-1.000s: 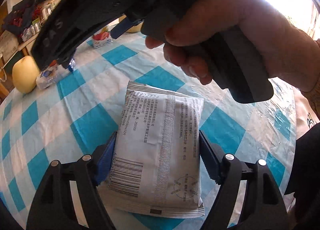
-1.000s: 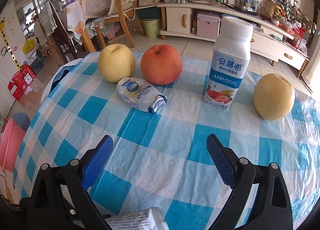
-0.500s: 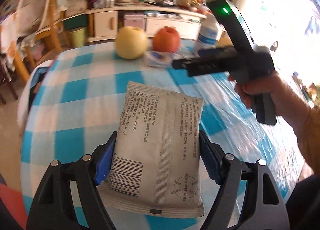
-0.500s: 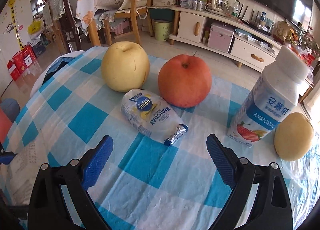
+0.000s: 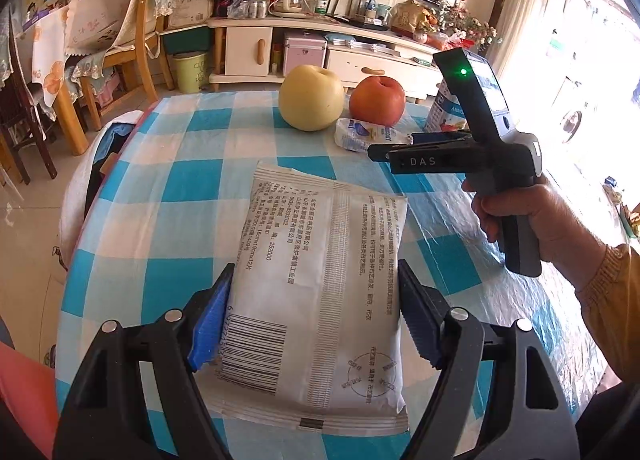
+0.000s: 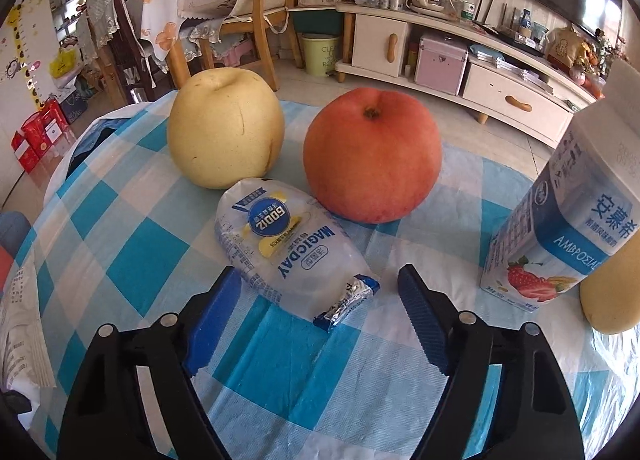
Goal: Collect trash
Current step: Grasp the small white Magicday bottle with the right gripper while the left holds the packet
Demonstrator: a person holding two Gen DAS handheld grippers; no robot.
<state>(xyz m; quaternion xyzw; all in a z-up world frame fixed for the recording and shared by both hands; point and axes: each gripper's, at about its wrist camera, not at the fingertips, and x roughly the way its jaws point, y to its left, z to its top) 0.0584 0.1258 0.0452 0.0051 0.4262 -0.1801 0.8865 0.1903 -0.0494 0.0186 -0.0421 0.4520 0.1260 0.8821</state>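
Printed text in black and a barcode cover the flat white packet (image 5: 320, 300), which has a crimped seam down its middle and sealed, ridged ends. The left gripper (image 5: 316, 316) is clenched on it, blue pads (image 5: 210, 324) pressing both long edges, holding it above the blue-and-white checked tablecloth (image 5: 176, 188).

The right gripper (image 6: 316, 316) is spread wide, grasping nothing, its fingers either side of the near end of a small clear-and-blue snack wrapper (image 6: 288, 244) marked MAGICDAY. That wrapper lies on the cloth with a twisted foil end, touching a yellow pear (image 6: 224, 126) and just in front of a red apple (image 6: 372, 154). A yogurt carton (image 6: 560, 220) with strawberries stands to the right, beside another yellow fruit (image 6: 612, 292).
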